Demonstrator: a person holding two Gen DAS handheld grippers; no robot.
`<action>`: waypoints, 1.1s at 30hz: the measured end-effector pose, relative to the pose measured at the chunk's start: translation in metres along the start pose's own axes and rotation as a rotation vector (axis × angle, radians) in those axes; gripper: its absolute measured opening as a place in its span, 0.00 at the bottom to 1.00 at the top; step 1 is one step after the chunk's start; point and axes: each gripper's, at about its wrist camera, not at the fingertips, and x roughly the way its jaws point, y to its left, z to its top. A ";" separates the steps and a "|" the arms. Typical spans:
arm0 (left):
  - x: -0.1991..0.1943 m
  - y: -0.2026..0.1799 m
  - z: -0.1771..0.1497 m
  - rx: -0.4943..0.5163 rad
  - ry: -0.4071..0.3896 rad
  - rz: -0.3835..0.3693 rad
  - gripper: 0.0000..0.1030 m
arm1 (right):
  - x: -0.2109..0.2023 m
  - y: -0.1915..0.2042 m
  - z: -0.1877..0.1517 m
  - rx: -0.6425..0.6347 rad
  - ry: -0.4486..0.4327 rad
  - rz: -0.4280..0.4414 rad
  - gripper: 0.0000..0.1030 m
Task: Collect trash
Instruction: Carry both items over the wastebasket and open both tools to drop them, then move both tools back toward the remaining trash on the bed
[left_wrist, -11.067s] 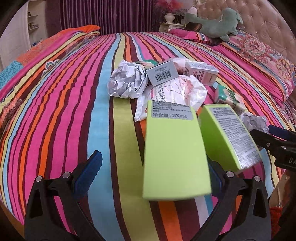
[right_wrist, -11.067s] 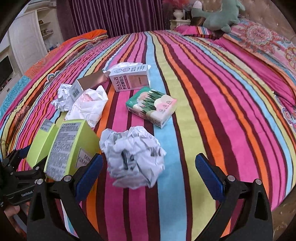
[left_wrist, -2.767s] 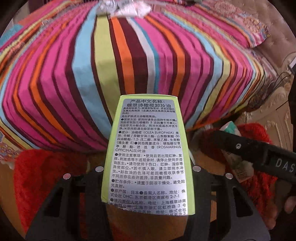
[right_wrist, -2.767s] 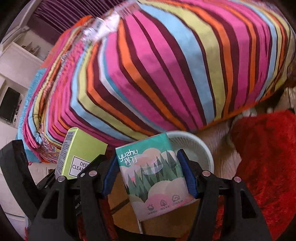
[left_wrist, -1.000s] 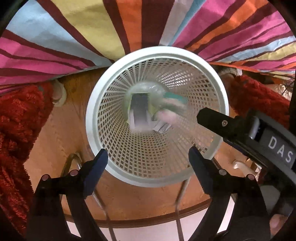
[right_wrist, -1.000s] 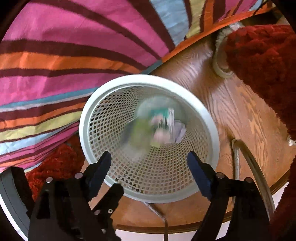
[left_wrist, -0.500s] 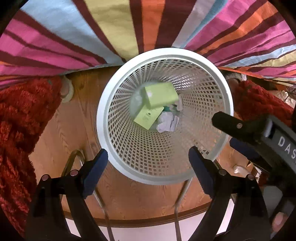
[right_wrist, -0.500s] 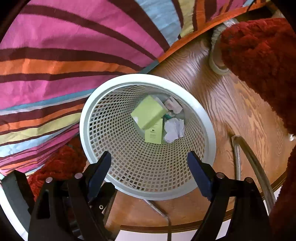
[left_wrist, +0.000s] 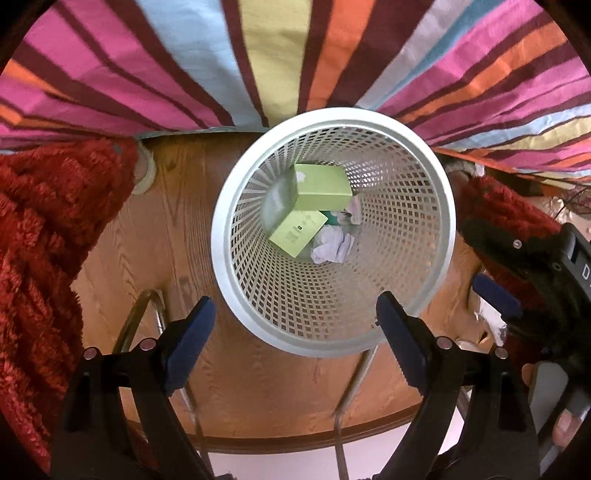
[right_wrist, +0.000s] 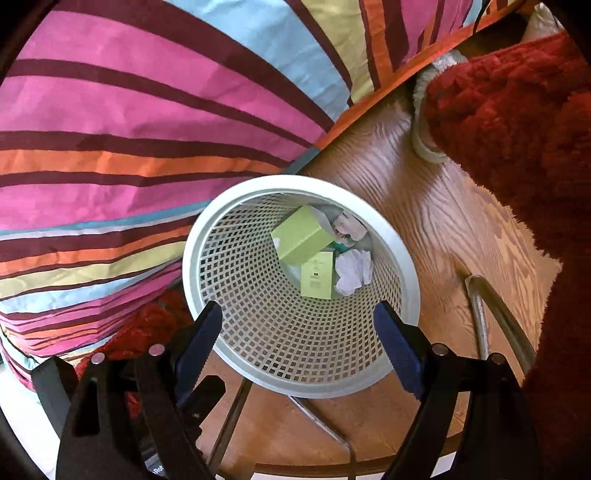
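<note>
Left gripper (left_wrist: 291, 325): mine, jaws apart, empty, above basket (left_wrist: 439, 206).
Right gripper (right_wrist: 297, 330): same.
Trash: green boxes (left_wrist: 321, 186), paper wad (left_wrist: 332, 248) at basket bottom.
Risk: low swing could tip basket.

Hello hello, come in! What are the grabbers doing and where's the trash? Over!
Left gripper open, empty. Right gripper open, empty. Green boxes, crumpled paper lying in the white basket. Nothing in the way.

Both the left hand-held gripper (left_wrist: 291, 332) and right hand-held gripper (right_wrist: 297, 334) point downward, jaws spread wide, empty.
</note>
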 end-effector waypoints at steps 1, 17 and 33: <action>-0.003 0.001 -0.001 -0.003 -0.006 -0.003 0.84 | -0.003 0.000 -0.001 -0.004 -0.008 0.004 0.78; -0.102 -0.022 -0.035 0.120 -0.378 -0.015 0.84 | -0.102 0.039 -0.028 -0.201 -0.295 0.121 0.78; -0.219 0.008 -0.009 0.070 -0.904 0.040 0.84 | -0.222 0.089 -0.013 -0.414 -0.817 0.147 0.78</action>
